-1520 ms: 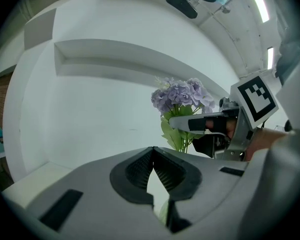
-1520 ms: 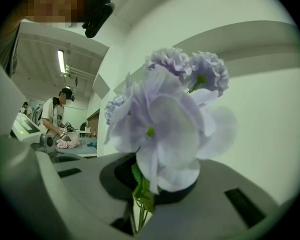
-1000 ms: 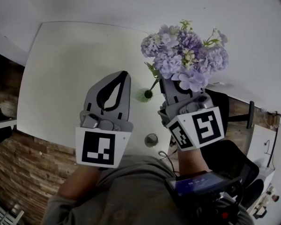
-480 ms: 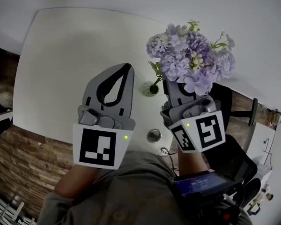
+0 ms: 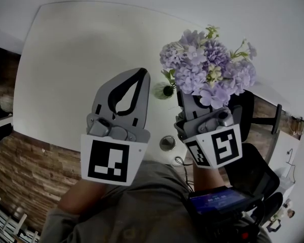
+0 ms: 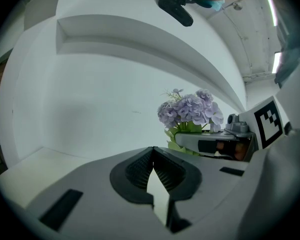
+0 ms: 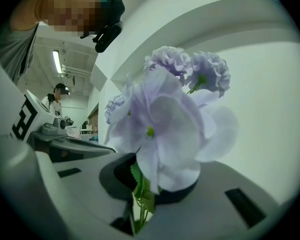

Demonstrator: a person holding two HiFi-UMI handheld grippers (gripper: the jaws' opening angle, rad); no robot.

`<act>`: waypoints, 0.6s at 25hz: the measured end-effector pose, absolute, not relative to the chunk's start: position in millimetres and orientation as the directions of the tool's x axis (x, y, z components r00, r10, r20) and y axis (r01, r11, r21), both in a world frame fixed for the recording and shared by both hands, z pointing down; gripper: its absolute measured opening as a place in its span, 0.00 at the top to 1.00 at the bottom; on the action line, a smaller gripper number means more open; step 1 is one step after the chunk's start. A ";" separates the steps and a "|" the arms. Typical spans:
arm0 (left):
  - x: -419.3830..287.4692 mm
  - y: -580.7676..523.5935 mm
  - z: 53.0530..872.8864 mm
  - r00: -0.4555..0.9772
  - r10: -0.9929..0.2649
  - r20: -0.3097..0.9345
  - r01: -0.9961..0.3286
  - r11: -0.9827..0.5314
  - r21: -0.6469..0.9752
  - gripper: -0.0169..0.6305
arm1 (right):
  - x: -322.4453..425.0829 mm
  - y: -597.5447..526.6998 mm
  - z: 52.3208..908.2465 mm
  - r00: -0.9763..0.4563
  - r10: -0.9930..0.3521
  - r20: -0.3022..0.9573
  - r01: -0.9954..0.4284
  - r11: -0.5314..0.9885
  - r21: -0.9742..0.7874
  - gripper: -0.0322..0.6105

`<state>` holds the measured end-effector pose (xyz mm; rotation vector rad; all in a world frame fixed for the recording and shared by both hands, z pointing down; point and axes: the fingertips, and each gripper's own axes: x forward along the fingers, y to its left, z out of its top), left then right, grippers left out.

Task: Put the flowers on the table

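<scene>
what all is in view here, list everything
table: one, white, beneath both grippers
flowers: one bunch, lilac with green stems, held upright by the table's right edge
small round thing: one, green, just below the flowers; cannot tell what it is
round disc: one, silver, by the table's near edge
brick surface: one, brown, lower left beyond the table
screen device: one, black with a blue display, at the person's chest
left gripper: one, grey, jaws shut and empty, over the table
right gripper: one, grey, jaws shut on the flowers' stems
</scene>
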<state>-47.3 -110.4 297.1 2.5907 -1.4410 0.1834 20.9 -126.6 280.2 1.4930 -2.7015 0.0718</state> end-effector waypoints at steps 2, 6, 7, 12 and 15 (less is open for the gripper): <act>-45.9 -110.9 296.2 0.526 -0.827 0.198 -0.850 -0.520 0.086 0.96 | 20.8 -126.8 281.9 -0.533 -0.843 0.074 -0.845 0.534 -0.010 0.87; -45.5 -104.1 298.3 0.521 -0.828 0.210 -0.853 -0.516 0.081 0.96 | 19.9 -120.3 290.6 -0.535 -0.841 0.085 -0.844 0.536 -0.008 0.87; -44.7 -100.1 300.5 0.520 -0.828 0.210 -0.853 -0.516 0.078 0.96 | 20.1 -116.4 295.0 -0.536 -0.839 0.089 -0.843 0.538 -0.007 0.87; -42.0 -79.6 310.9 0.507 -0.836 0.208 -0.861 -0.502 0.083 0.96 | 20.3 -96.5 318.0 -0.541 -0.832 0.120 -0.837 0.547 0.024 0.85; -43.7 -75.2 308.8 0.491 -0.848 0.200 -0.871 -0.482 0.095 0.96 | 20.9 -92.5 327.4 -0.545 -0.825 0.150 -0.830 0.556 0.043 0.84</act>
